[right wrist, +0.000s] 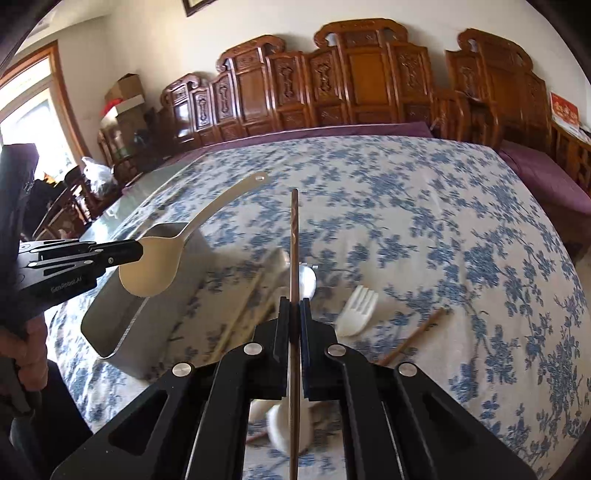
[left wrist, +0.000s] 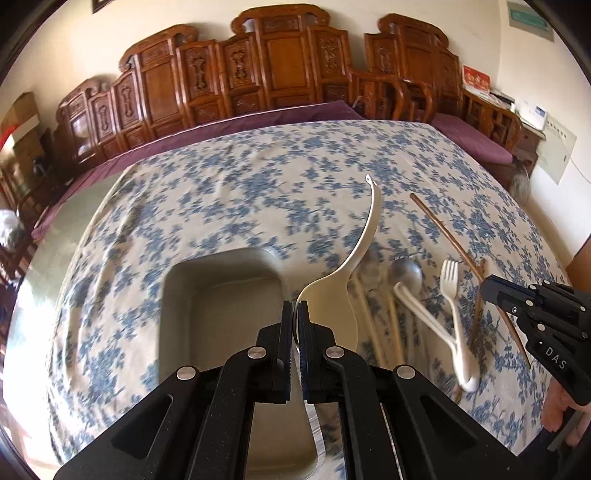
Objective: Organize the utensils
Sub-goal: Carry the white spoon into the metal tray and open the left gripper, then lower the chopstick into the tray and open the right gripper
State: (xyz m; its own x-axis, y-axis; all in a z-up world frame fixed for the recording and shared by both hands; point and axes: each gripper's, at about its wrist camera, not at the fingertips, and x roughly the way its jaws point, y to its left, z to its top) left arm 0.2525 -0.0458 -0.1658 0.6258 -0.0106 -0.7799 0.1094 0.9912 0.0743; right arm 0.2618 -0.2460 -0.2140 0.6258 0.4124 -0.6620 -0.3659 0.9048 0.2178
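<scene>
left gripper [left wrist: 294, 314] is clamped on the paddle [left wrist: 334, 306], held above the tray [left wrist: 221, 295] near the table's left edge. right gripper [right wrist: 294, 314] pinches a chopstick [right wrist: 294, 236]. best lower the paddle flat, bowl first, before letting go.

Walls: cream [right wrist: 155, 33], plain, across the top of both views.
Furniture: carved wooden bench backs [left wrist: 280, 62] in a row along the far wall, purple cushions [left wrist: 469, 138] on the seats.
Table: blue floral tablecloth [right wrist: 424, 206] fills the middle.
Window: wood-framed window [right wrist: 33, 107], upper left of the right wrist view, bright daylight.
Clutter: cardboard boxes [right wrist: 123, 94] stacked beside it.
</scene>
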